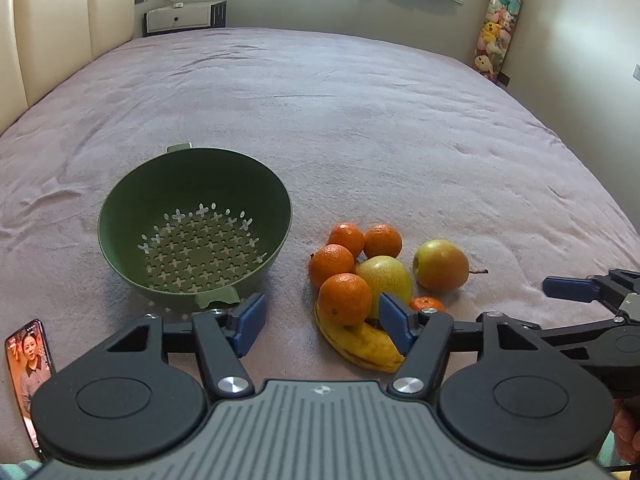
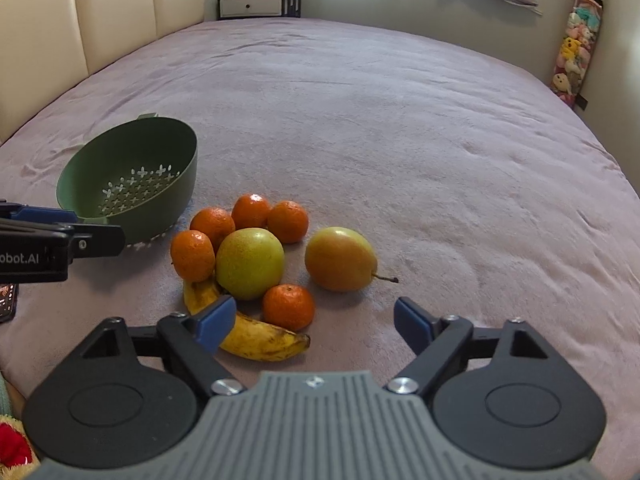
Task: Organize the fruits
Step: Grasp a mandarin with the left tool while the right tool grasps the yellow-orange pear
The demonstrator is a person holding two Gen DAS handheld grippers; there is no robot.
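Note:
A pile of fruit lies on the purple bedspread: several mandarins [image 1: 346,298] [image 2: 288,306], a yellow-green pear [image 1: 390,280] [image 2: 250,262], a reddish-yellow pear [image 1: 440,265] [image 2: 340,258] and a banana [image 1: 360,344] [image 2: 260,336]. An empty green colander [image 1: 196,232] [image 2: 132,180] sits to the left of the pile. My left gripper [image 1: 322,326] is open and empty, just in front of the pile and the colander. My right gripper [image 2: 316,322] is open and empty, low in front of the fruit; it also shows in the left wrist view [image 1: 580,288].
A phone [image 1: 30,368] with a lit screen lies on the bed at the near left. A padded headboard [image 2: 80,20] runs along the left. A nightstand [image 1: 180,16] and a hanging stack of plush toys [image 1: 498,36] stand by the far wall.

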